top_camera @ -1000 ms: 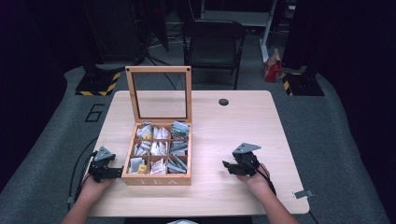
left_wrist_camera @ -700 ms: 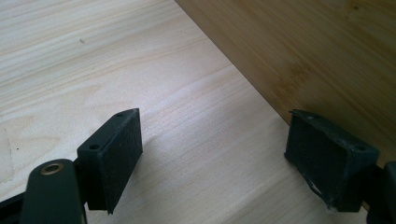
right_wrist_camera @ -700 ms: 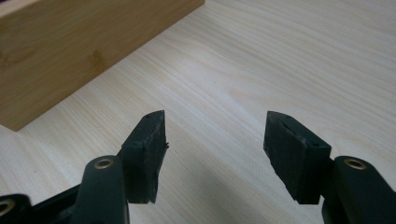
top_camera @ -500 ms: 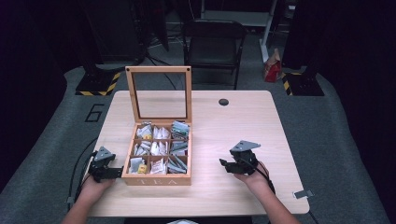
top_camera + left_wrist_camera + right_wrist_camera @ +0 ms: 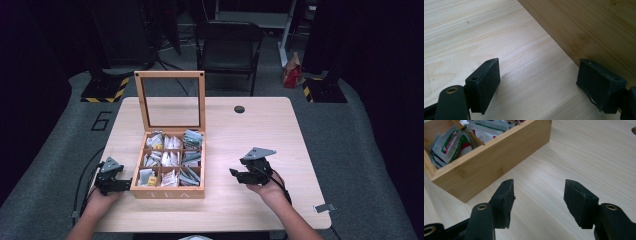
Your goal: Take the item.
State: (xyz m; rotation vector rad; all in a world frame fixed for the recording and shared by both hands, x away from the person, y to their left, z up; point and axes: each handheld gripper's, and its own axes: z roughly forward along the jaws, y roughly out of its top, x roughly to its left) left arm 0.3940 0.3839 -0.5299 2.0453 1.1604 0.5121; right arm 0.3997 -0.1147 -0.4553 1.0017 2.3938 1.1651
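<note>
Flanking the tea box (image 5: 170,191), both grippers' jaws stand apart, gripping nothing.

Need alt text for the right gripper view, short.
The right claw hangs open over a pale wooden table, nothing between its two black jaws. Ahead and to the left stands a wooden tea box, its compartments holding paper tea sachets.

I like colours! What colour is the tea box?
Light brown wood tea box, clearest in the high view.
</note>
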